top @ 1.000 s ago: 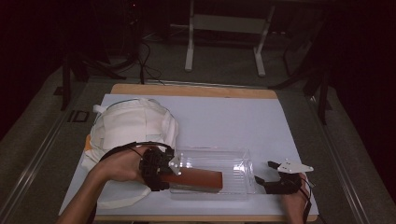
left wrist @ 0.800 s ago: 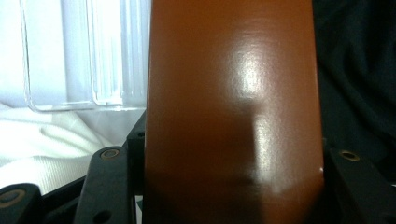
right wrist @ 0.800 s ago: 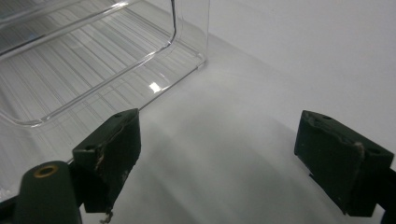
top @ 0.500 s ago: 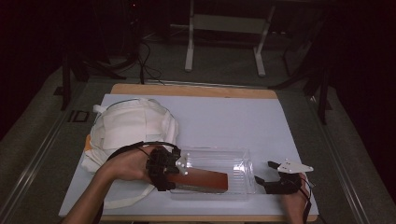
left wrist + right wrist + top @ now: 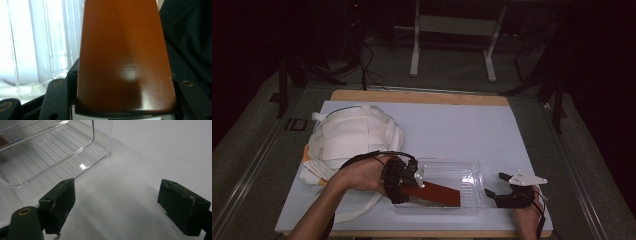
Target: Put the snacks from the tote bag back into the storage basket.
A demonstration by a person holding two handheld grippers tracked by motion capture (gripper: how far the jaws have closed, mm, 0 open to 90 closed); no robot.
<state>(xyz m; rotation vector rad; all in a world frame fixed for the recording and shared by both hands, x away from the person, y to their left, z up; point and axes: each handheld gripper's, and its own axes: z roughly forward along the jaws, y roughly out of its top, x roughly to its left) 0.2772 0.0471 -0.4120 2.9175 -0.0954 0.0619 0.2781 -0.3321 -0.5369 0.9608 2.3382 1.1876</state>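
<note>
The left tongs [image 5: 409, 181] sit at the lower centre of the high view, jaws partly open and clamped on the near end of a brown flat block [image 5: 432, 194]. In the left gripper view the block [image 5: 123, 57] runs straight out from between the jaws. Its long axis points toward the lower right of the high view, slanting into the clear plastic tray [image 5: 472, 172], so it lies ahead of the left tongs, the nearer hand. The right tongs [image 5: 493, 192] rest on the desk [image 5: 452, 130] just beside the tray's right end, jaws wide and holding nothing [image 5: 120, 202]. A white cloth bag [image 5: 349, 140] lies at left.
</note>
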